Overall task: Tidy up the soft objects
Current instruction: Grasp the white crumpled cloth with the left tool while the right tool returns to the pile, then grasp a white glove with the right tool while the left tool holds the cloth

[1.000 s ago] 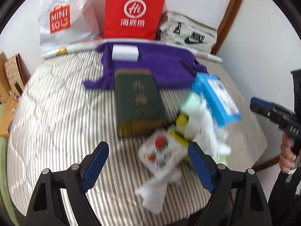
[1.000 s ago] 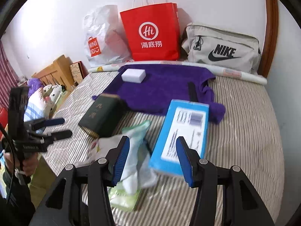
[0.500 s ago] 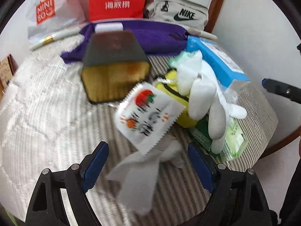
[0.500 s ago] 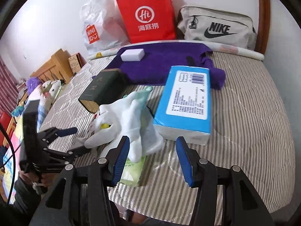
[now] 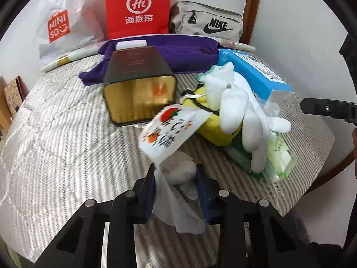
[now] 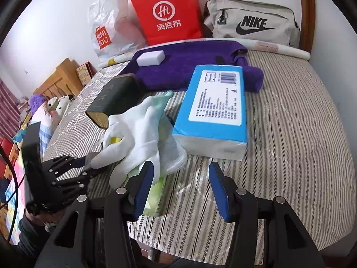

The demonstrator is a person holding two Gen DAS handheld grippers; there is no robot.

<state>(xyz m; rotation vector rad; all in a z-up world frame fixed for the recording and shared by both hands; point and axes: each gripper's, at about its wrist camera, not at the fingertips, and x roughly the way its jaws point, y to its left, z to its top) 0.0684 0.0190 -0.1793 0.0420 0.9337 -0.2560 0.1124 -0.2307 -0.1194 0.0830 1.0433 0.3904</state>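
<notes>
My left gripper (image 5: 176,181) is shut on a crumpled white cloth (image 5: 178,192) at the near edge of the striped mattress (image 5: 55,145). A white printed packet (image 5: 171,131) lies just beyond it. White gloves (image 5: 241,111) drape over a yellow soft item (image 5: 212,129) and a green wipes pack (image 5: 276,158). In the right wrist view my right gripper (image 6: 181,188) is open and empty, near the gloves (image 6: 138,131) and the blue tissue pack (image 6: 216,107). The left gripper (image 6: 87,167) shows there too.
A dark green tin box (image 5: 138,82) lies mid-mattress. A purple towel (image 6: 191,62) with a white sponge (image 6: 150,58) lies behind. A red bag (image 6: 167,13), a Miniso bag (image 6: 107,29) and a Nike pouch (image 6: 252,24) stand against the wall.
My left gripper moved forward and down and closed on the white cloth. My right gripper moved closer to the gloves and tissue pack, still open.
</notes>
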